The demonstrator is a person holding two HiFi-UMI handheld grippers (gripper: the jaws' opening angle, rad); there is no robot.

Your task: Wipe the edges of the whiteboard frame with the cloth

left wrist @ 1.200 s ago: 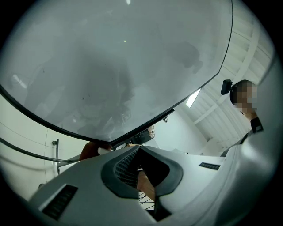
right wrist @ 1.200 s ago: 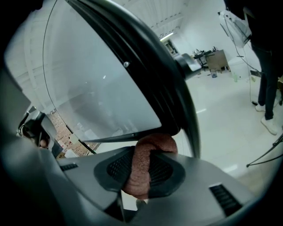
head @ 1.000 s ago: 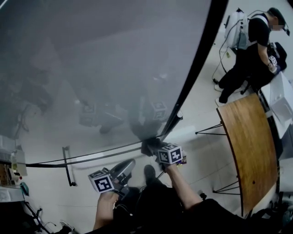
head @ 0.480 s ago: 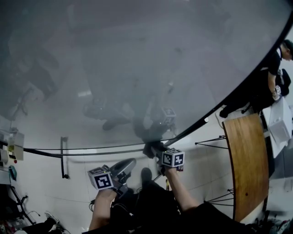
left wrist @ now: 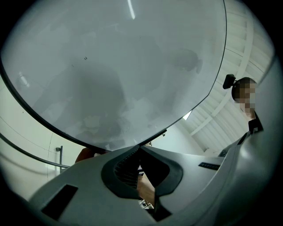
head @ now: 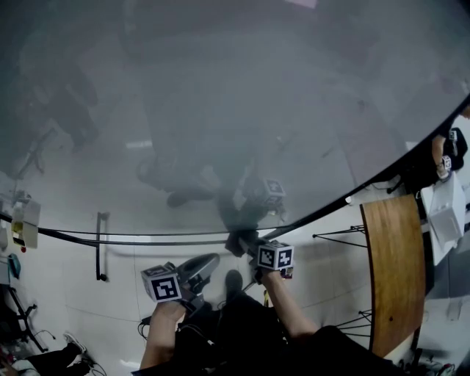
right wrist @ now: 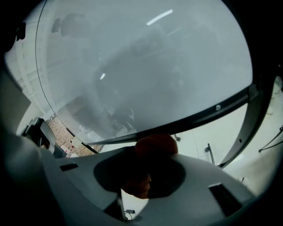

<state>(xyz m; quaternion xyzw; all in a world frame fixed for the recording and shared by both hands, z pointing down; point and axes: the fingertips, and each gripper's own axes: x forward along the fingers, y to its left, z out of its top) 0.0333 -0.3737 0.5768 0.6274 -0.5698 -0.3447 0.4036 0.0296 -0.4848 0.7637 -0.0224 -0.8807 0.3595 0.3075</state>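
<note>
Left gripper [left wrist: 139, 149] sat low, short of the board, jaws closed on nothing; looked parked as the spare. Right gripper [head: 250, 248] was clenched on the rust-coloured cloth [right wrist: 155, 145], wad held up at the lower corner of the whiteboard frame [head: 147, 241], probably to ride its black edge. Whiteboard [head: 220, 110] was blank: no legible text, only square markers on the cubes [head: 275, 256]

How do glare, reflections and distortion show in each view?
Head view: the whiteboard carries hazy reflections; its frame bows from the wide lens. Left gripper view: a light streak glares on the whiteboard. Right gripper view: dark corners; the cloth is blurred.
</note>
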